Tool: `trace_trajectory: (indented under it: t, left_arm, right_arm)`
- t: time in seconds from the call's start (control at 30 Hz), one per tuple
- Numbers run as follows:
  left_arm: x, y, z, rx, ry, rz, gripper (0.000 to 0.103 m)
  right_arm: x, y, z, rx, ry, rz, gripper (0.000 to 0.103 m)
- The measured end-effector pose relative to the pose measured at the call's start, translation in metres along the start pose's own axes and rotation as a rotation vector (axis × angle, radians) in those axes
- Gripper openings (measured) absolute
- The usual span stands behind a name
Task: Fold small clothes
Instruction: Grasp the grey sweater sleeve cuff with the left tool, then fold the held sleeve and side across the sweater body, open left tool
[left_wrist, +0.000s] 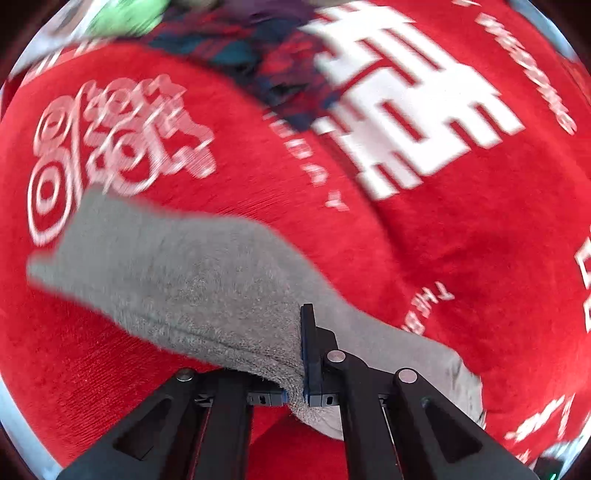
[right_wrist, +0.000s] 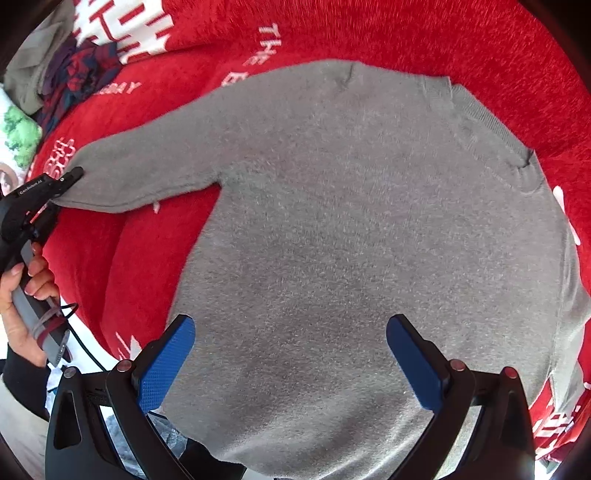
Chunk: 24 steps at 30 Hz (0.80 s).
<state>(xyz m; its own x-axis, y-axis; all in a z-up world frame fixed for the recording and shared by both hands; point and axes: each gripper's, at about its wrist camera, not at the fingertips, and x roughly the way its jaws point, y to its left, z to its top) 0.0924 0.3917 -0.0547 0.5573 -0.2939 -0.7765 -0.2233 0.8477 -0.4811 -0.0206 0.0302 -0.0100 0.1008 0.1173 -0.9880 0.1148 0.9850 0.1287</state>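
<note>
A small grey knitted sweater (right_wrist: 351, 229) lies flat on a red blanket (right_wrist: 406, 33), its body spread out and one sleeve (right_wrist: 147, 173) stretched to the left. My left gripper (left_wrist: 295, 397) is shut on the end of that grey sleeve (left_wrist: 177, 280); it also shows at the far left of the right wrist view (right_wrist: 70, 177), pinching the cuff. My right gripper (right_wrist: 290, 354) is open and empty, hovering over the lower part of the sweater's body.
The red blanket (left_wrist: 461, 277) carries white lettering and patterns. A heap of dark plaid and grey clothes (right_wrist: 70, 70) lies at the far left; it shows at the top of the left wrist view (left_wrist: 273, 55). A green item (left_wrist: 129, 18) lies beside it.
</note>
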Motion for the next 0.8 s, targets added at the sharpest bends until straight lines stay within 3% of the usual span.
trace_trajectory:
  t: [0.2,0.33,0.47,0.57,0.67,0.8]
  left_arm:
    - [-0.024,-0.099,-0.005,0.264,-0.031,-0.101,0.005]
    - [-0.032,-0.188,-0.03,0.456,-0.012,-0.208,0.005]
    - [-0.02,-0.277,-0.08,0.644,0.052,-0.305,0.005]
    - [0.0,-0.336,-0.138,0.784,0.12,-0.349,0.005]
    - [0.032,-0.373,-0.197,0.915,0.199,-0.316,0.005]
    - [0.074,-0.387,-0.261,1.036,0.326,-0.217,0.005]
  right_arm:
    - [-0.021,-0.032,-0.008,0.085,-0.062,0.034,0.103]
    - [-0.043,-0.068,-0.024,0.166,-0.117,0.045,0.103]
    - [-0.061,-0.116,-0.045,0.281,-0.172,0.044,0.103]
    - [-0.068,-0.161,-0.065,0.383,-0.188,0.031,0.103]
    - [-0.064,-0.199,-0.088,0.471,-0.177,0.01,0.103]
    - [-0.057,-0.243,-0.121,0.571,-0.15,-0.005,0.103]
